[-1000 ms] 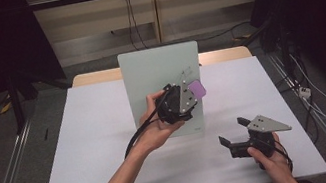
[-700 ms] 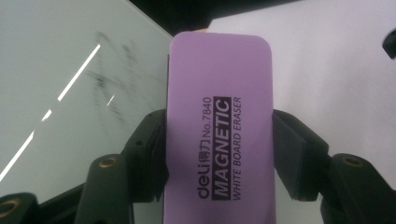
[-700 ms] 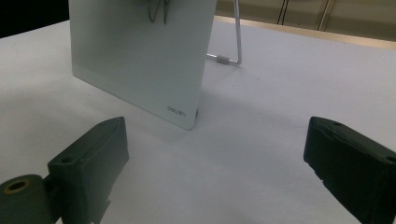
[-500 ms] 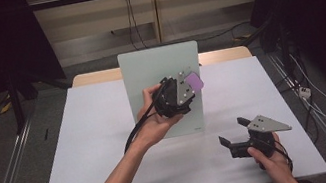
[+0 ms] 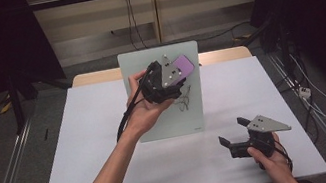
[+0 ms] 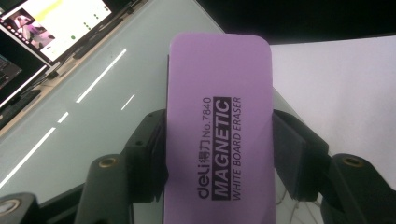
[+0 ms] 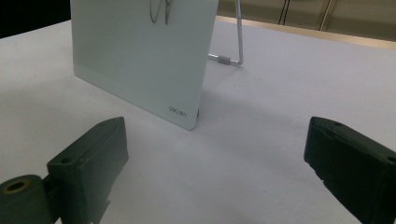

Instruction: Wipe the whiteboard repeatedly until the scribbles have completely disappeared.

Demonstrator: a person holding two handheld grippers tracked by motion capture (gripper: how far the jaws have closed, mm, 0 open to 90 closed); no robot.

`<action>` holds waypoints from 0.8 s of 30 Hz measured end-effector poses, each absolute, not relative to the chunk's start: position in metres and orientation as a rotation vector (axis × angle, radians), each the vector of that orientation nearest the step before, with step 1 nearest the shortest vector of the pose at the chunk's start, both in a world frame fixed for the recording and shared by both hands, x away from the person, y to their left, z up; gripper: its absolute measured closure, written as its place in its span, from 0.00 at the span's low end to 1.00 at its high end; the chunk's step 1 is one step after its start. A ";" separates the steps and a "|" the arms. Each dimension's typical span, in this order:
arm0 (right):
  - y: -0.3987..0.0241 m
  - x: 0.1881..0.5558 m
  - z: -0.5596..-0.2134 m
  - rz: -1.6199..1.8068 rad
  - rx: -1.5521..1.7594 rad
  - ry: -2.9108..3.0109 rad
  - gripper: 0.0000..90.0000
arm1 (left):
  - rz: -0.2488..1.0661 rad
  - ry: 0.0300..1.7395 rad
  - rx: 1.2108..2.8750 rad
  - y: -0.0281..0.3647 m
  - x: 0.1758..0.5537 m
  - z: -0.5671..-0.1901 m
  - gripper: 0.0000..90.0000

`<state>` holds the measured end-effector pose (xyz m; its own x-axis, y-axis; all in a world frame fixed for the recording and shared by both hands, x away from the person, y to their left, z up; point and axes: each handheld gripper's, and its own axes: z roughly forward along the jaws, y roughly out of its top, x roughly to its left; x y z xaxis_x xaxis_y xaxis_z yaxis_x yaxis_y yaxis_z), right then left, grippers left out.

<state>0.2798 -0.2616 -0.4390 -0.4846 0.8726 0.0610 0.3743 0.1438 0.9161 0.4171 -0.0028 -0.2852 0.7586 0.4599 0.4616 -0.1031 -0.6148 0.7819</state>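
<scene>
Purple eraser (image 6: 218,135) clamped between left gripper (image 5: 165,82) jaws by its long sides, held up at the upper right of the standing whiteboard (image 5: 165,116), near the top edge. Scribble marks (image 5: 184,102) sit just below the gripper. Likely step: wiping them off. Best to keep the eraser's face flat on the board, press lightly so the stand doesn't tip, sweep down over the marks. Right gripper (image 5: 238,135) jaws apart, empty, low over the white surface (image 5: 82,136), well apart from the board.
</scene>
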 end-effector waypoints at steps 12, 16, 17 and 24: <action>-0.262 0.279 -0.439 1.318 1.187 1.932 0.07 | 0.796 0.208 2.161 -0.018 0.407 -0.312 0.46; -0.262 0.279 -0.439 1.315 1.186 1.933 0.07 | 0.774 0.195 2.185 -0.019 0.402 -0.324 0.46; -0.262 0.279 -0.439 1.315 1.187 1.932 0.07 | 0.767 0.195 2.186 -0.019 0.401 -0.327 0.46; -0.262 0.279 -0.439 1.316 1.191 1.932 0.07 | 0.737 0.170 2.226 -0.024 0.396 -0.342 0.46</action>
